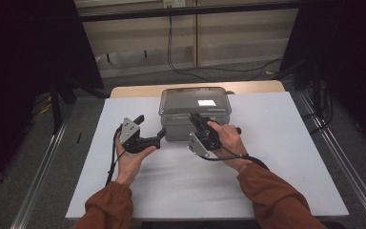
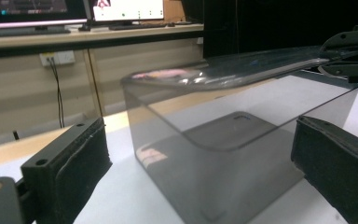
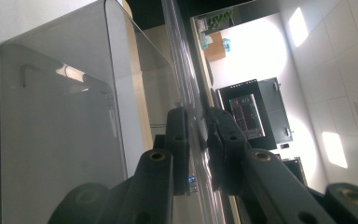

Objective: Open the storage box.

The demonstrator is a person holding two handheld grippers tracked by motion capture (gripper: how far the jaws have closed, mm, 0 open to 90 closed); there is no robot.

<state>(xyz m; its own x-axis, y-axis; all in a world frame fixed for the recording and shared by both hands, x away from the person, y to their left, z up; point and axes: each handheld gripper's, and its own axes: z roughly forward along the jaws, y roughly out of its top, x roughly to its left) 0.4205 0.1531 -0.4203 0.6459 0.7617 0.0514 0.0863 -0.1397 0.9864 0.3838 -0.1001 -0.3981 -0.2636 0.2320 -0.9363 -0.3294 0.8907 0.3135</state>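
- Clear plastic box [image 1: 195, 112] with its lid [image 1: 194, 99] on sits at the far middle of a white table [image 1: 276, 162].
- Right gripper [image 1: 196, 119] pinches the lid's near rim, jaws clamped tight on it.
- Left gripper [image 1: 161, 135], held level at the box's left near corner, has its jaws spread wide, one either side of that corner, pads [image 2: 81, 161] not touching.

Place: a lab or test room.
Work surface: a white table [image 1: 276, 157] inside dark curtains [image 1: 24, 57], with metal floor rails [image 1: 43, 167].
Background: computer monitors [image 2: 126, 9] on a long desk, a wall socket [image 2: 56, 58], loose cables [image 1: 209, 69] on the floor.
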